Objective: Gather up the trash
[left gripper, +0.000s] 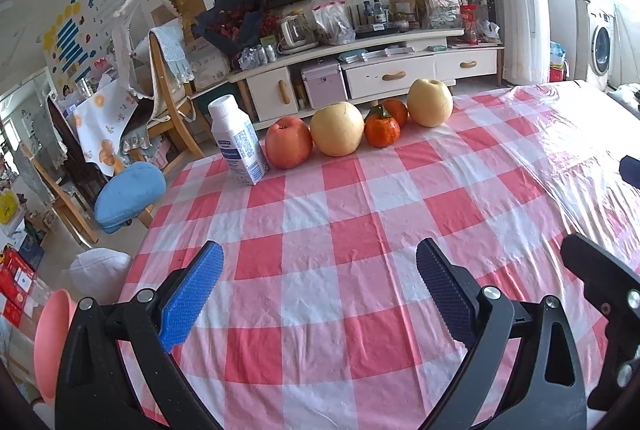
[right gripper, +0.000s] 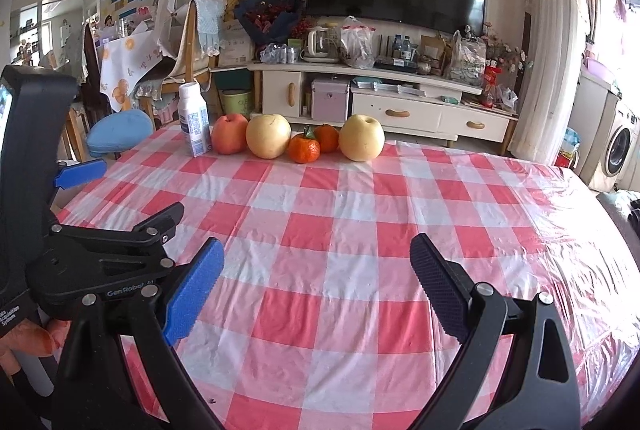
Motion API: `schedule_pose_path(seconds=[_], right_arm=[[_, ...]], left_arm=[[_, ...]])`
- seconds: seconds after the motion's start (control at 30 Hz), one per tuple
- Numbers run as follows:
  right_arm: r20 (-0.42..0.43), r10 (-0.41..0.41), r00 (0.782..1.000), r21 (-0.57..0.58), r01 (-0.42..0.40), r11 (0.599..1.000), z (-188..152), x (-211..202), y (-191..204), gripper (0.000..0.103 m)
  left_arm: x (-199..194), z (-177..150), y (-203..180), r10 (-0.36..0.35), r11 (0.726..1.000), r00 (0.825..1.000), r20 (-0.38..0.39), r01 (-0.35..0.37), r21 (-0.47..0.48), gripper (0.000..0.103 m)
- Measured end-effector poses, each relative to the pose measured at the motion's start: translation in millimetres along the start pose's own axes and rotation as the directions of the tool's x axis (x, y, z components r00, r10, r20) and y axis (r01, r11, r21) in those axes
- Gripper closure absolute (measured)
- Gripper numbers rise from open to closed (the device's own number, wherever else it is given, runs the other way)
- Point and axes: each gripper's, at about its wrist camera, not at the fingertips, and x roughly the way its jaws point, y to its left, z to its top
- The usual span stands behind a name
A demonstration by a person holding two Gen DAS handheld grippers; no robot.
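Note:
A white milk carton (left gripper: 237,143) with blue print stands upright at the far left of the checked table; it also shows in the right wrist view as the carton (right gripper: 194,121). My left gripper (left gripper: 320,272) hovers open over the near part of the table, well short of the carton, nothing between its fingers. My right gripper (right gripper: 317,266) is likewise open and empty, beside the left one. The left gripper's body (right gripper: 108,254) shows at the left of the right wrist view.
To the right of the carton, a row of fruit lines the far edge: a red apple (left gripper: 289,143), two yellow pears (left gripper: 337,128) (left gripper: 430,102) and two tangerines (left gripper: 382,130). The red-and-white tablecloth (left gripper: 340,230) covers the table. A blue stool (left gripper: 130,191) and chairs stand past the left edge.

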Motion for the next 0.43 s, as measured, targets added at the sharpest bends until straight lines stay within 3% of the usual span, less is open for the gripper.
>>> schedule_pose_path(seconds=[0.2,0.43], right_arm=[[-0.065,0.007,0.998,0.036,-0.005,0.999,-4.6,22.6,-6.3,0.009],[-0.230,0.018,0.973,0.085,0.002,0.996,-15.8,82.8,-16.4,0.009]], left_arm=[[23.5,-8.0,6.6,-0.027,0.997,0.997,-0.078,0.021,-0.074,0.007],[75.1,-31.4,15.3,-0.052,0.975,0.967,-0.250,-0.005,-0.221,0.007]])
